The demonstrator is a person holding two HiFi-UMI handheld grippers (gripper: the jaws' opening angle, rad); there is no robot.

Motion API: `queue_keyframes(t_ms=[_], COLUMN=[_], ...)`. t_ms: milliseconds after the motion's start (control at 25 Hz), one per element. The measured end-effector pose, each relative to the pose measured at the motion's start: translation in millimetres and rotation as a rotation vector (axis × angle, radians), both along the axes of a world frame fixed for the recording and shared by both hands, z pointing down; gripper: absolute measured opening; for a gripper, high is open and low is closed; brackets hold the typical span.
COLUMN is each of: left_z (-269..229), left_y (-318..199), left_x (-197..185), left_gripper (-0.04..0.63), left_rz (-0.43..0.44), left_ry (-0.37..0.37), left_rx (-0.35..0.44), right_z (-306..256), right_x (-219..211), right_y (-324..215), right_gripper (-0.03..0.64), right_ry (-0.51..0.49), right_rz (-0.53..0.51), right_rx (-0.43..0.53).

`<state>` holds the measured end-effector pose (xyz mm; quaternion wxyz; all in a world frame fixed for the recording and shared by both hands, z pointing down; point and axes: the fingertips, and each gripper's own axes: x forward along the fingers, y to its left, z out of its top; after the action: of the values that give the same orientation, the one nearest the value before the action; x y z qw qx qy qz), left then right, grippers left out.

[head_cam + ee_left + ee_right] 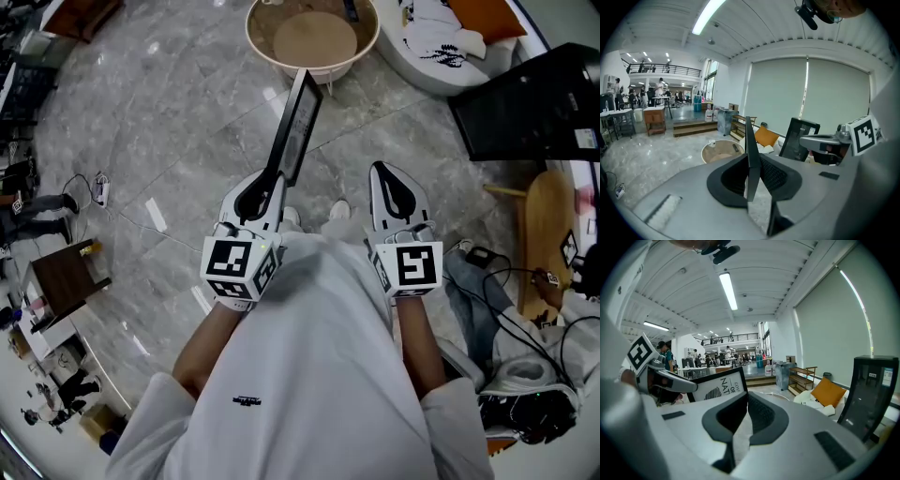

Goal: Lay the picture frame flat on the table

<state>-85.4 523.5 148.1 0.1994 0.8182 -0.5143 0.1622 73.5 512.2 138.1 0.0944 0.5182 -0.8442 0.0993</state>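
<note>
Pale marble floor (169, 141) fills most of the head view. At its top edge stands a round surface (258, 47) with a raised cream rim, shaped like a shallow tub. Inside it lie a flat brown disc (314, 37), a small dark bar-shaped object (735, 148) and a small white cup (712, 143) near the rim. Beside it sits a white seat (441, 42) carrying an orange cushion (483, 19).

The picture frame (298, 122) is off the surface, held in the air on edge. Its long side runs from the left claw (272, 180) up toward the near rim of the surface. The left claw is clenched on the frame's lower edge, the black border standing upright between its pads (773, 176). From the right gripper view the frame's printed face shows.

The right claw (394, 183) is clenched with nothing between its pads, level with the left one and apart from the frame.
</note>
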Motion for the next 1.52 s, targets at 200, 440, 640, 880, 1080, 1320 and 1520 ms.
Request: queue_keyframes(t_ms=[200,440,640,880,1080,1320,1520], left_z=[6,11,16,32,41,44,45], left_y=[-14,-28,-52,-117,-201,-299,-381], left_x=[22,30,21,9,-2,-28,-50], left_gripper=[0.067,0.067,0.067,0.067,0.067,0.067,0.067], left_rz=[-0.004,-0.032,-0.06,-0.07,-0.049,-0.006,0.027], left_ry=[-0.005,0.004,0.006,0.043,0.053,0.066,0.071], left_rx=[-0.008,-0.028,-0.034,-0.06,-0.082,-0.121,-0.131], right_z=[6,14,17,28,32,25,22], right_x=[32,58,63,55,37,-1,-23], right_y=[-12,-26,-50,-110,-191,-293,-376], right_gripper=[0.006,0.006,0.006,0.006,0.006,0.006,0.006], right_ry=[-0.006,-0.018,-0.015,-0.003,0.008,0.034,0.061], right_rz=[0.016,0.031,0.029,0.036,0.049,0.054,0.07], right_rx=[-0.006,-0.024,-0.028,-0.038,-0.062,-0.078,-0.092])
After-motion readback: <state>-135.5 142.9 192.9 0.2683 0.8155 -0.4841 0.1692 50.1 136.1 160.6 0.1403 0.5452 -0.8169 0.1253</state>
